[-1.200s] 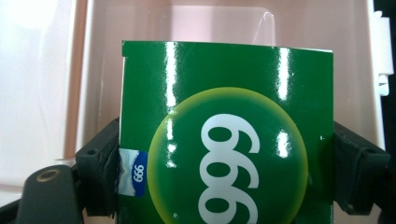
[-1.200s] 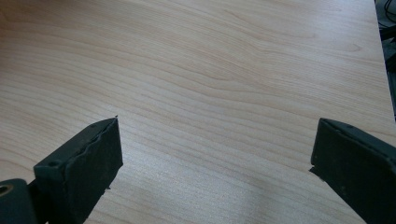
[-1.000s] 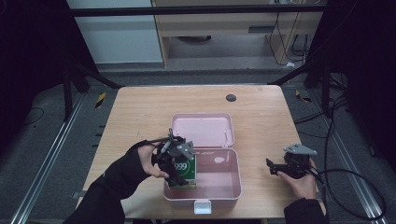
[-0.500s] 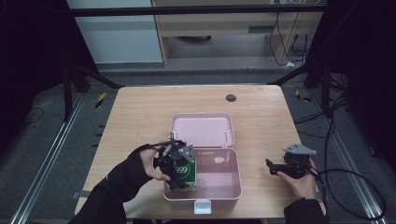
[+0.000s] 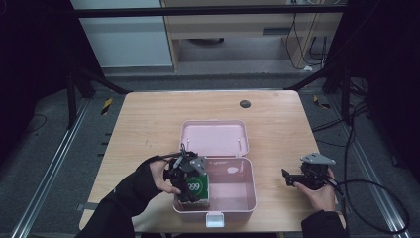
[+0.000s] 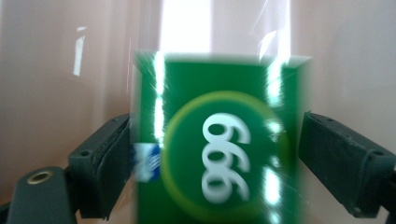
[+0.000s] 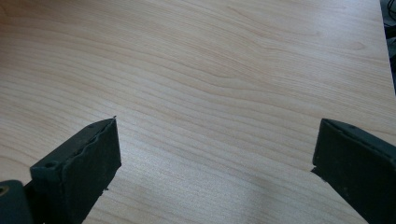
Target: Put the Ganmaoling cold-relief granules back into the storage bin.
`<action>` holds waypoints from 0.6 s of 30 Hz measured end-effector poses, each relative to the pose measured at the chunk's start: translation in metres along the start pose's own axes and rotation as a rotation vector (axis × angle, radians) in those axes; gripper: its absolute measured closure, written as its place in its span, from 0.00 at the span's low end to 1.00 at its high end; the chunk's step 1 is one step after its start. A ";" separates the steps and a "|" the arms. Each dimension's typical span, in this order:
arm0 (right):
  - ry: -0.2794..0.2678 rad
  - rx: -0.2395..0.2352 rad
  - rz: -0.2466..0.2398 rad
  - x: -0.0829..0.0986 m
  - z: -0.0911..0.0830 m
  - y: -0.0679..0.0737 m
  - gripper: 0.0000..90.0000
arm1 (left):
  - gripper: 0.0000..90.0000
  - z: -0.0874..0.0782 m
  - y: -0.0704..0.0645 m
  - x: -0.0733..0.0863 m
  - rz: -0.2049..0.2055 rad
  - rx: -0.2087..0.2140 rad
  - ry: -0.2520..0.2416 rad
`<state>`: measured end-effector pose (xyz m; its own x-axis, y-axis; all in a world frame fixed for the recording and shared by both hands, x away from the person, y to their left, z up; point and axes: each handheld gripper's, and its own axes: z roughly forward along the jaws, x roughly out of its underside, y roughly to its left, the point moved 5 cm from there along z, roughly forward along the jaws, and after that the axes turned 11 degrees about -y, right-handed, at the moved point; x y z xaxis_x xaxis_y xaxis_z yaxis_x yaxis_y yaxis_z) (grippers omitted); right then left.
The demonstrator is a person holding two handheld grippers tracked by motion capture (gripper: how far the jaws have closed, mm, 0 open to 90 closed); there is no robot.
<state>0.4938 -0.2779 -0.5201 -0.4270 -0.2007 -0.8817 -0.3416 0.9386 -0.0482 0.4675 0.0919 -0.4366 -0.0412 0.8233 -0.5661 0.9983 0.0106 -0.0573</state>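
The left gripper (image 5: 190, 178) hangs over the left end of the open pink plastic lunch box (image 5: 247, 198) near the front edge of the light wooden desk (image 5: 148, 124). Between its jaws stands a green cardboard carton printed with a white "999" in a yellow ring (image 5: 196, 187), upright inside the box against its left wall. In the left gripper view the carton (image 6: 219, 149) sits between the two black pads: the left pad lies right at its edge, while the right pad stands just clear of it with a sliver of pink showing, so the grip looks slackened, though blur keeps me from telling for certain. The box's lid (image 5: 214, 138) lies flat behind the tray. The right gripper (image 5: 297, 179) rests on the desk well to the right of the box, its jaws spread wide over bare wood (image 7: 224, 93), holding nothing
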 end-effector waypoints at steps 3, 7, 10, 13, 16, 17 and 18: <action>0.001 0.000 0.000 0.000 0.000 0.000 0.01 | 0.13 -0.010 -0.001 -0.004 0.002 -0.023 -0.046; 0.002 0.002 0.002 0.000 0.000 0.000 0.01 | 0.15 -0.026 -0.003 -0.008 0.017 -0.053 -0.102; 0.002 0.002 0.002 0.000 0.000 0.000 0.01 | 0.18 -0.037 -0.004 -0.010 0.015 -0.080 -0.149; -0.001 0.005 -0.001 0.000 -0.001 -0.001 0.02 | 0.22 -0.049 -0.003 -0.010 0.005 -0.104 -0.189; -0.004 0.007 -0.001 -0.001 -0.001 -0.002 0.02 | 0.26 -0.061 -0.002 -0.007 -0.014 -0.135 -0.222; -0.004 0.009 0.001 -0.001 -0.001 -0.002 0.02 | 0.27 -0.063 -0.002 -0.006 -0.022 -0.144 -0.238; -0.004 0.009 0.002 -0.001 -0.001 -0.002 0.02 | 0.30 -0.066 -0.001 -0.003 -0.032 -0.155 -0.246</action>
<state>0.4936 -0.2800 -0.5189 -0.4242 -0.1972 -0.8838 -0.3332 0.9415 -0.0502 0.4691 0.1263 -0.3806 -0.0624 0.6587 -0.7498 0.9899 0.1365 0.0376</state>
